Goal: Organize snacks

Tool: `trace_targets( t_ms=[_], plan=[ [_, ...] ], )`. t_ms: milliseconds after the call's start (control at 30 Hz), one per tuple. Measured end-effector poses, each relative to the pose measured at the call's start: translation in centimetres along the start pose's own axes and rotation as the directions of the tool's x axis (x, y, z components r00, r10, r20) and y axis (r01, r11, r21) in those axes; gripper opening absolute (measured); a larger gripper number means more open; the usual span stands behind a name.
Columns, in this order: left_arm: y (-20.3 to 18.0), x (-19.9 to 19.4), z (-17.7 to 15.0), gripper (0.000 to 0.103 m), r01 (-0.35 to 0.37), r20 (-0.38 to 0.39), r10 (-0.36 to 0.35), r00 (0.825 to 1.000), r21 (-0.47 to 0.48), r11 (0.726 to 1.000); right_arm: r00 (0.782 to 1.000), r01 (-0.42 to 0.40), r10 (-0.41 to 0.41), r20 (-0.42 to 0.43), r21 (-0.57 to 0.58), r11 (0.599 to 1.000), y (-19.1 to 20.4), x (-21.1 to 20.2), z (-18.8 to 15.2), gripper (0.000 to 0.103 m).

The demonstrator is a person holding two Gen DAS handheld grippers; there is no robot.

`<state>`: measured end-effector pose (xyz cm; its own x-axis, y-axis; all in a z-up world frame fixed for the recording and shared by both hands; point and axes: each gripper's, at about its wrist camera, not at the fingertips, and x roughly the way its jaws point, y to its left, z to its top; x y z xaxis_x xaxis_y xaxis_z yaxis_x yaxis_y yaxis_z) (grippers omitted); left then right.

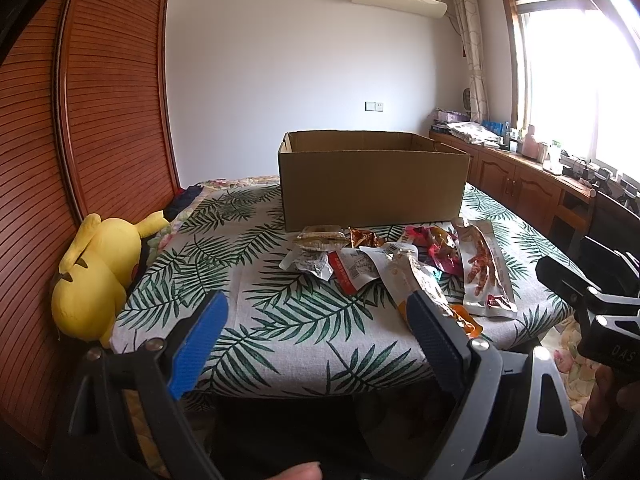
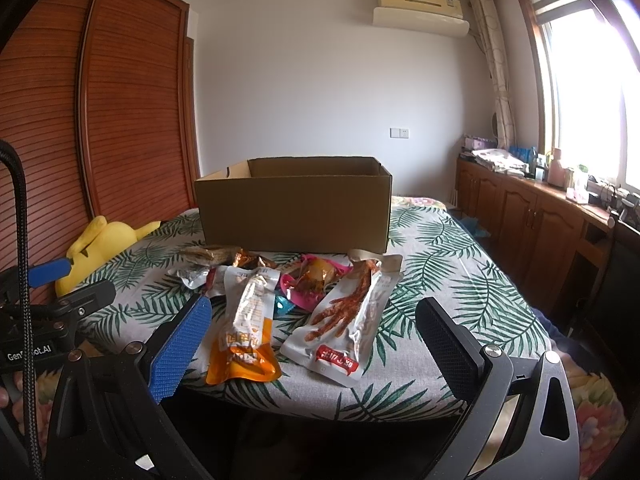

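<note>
An open cardboard box (image 1: 372, 184) (image 2: 294, 210) stands on the leaf-print table (image 1: 248, 280) (image 2: 440, 264). In front of it lies a heap of several snack packets. Among them are an orange-bottomed pouch (image 2: 246, 336) (image 1: 404, 276), a silver chicken-foot packet (image 2: 346, 320) (image 1: 486, 272), a pink packet (image 2: 310, 280) and a clear-wrapped cake (image 1: 320, 238). My left gripper (image 1: 316, 316) hovers open over the table's near edge, left of the heap. My right gripper (image 2: 314, 330) is open too, its fingers standing either side of the two nearest packets, above them. Neither holds anything.
A yellow plush toy (image 1: 96, 276) (image 2: 104, 244) leans against the slatted wooden wardrobe (image 1: 100, 100) at the table's left. Wooden cabinets (image 2: 532, 220) with clutter on top run under the window on the right. A hand (image 1: 608, 396) holds the other gripper's body (image 1: 600, 300).
</note>
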<state>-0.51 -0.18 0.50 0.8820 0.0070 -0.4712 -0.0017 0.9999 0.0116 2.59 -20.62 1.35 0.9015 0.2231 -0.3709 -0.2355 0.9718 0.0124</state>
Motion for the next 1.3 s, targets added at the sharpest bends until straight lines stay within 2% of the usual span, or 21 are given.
trace_targets(
  t_ms=[300, 500, 733, 833, 967, 1167, 1300],
  plan=[
    [-0.7, 1.8, -0.4, 0.092, 0.027, -0.048, -0.026, 0.998, 0.006, 1.000, 1.000, 0.004, -0.004, -0.023, -0.004, 1.000, -0.7, 0.9, -0.6, 0.103],
    [-1.9, 3.8, -0.4, 0.092, 0.078, -0.086, -0.076, 0.993, 0.014, 0.997, 0.999, 0.014, -0.014, -0.049, 0.006, 1.000, -2.4, 2.1, -0.9, 0.103],
    [-4.1, 6.7, -0.3, 0.092, 0.139, -0.147, -0.133, 0.980, 0.028, 0.990, 0.996, 0.032, -0.030, -0.084, 0.016, 0.999, -4.8, 3.5, -0.4, 0.103],
    [-5.0, 8.1, -0.1, 0.092, 0.157, -0.180, -0.149, 0.972, 0.032, 0.987, 0.994, 0.015, -0.012, -0.110, 0.024, 1.000, -5.5, 4.7, -0.1, 0.103],
    [-5.7, 9.8, 0.3, 0.092, 0.173, -0.210, -0.165, 0.964, 0.021, 0.985, 0.988, -0.006, 0.008, -0.155, 0.012, 1.000, -6.0, 6.7, 0.1, 0.103],
    [-6.6, 11.9, 1.3, 0.092, 0.183, -0.244, -0.170, 0.955, 0.030, 0.983, 0.968, -0.043, 0.044, -0.248, 0.009, 0.999, -6.2, 10.0, 0.2, 0.101],
    [-7.0, 13.2, 1.9, 0.092, 0.194, -0.281, -0.182, 0.942, 0.017, 0.981, 0.958, -0.054, 0.052, -0.280, 0.002, 0.999, -6.2, 11.3, 0.3, 0.101]
  ],
)
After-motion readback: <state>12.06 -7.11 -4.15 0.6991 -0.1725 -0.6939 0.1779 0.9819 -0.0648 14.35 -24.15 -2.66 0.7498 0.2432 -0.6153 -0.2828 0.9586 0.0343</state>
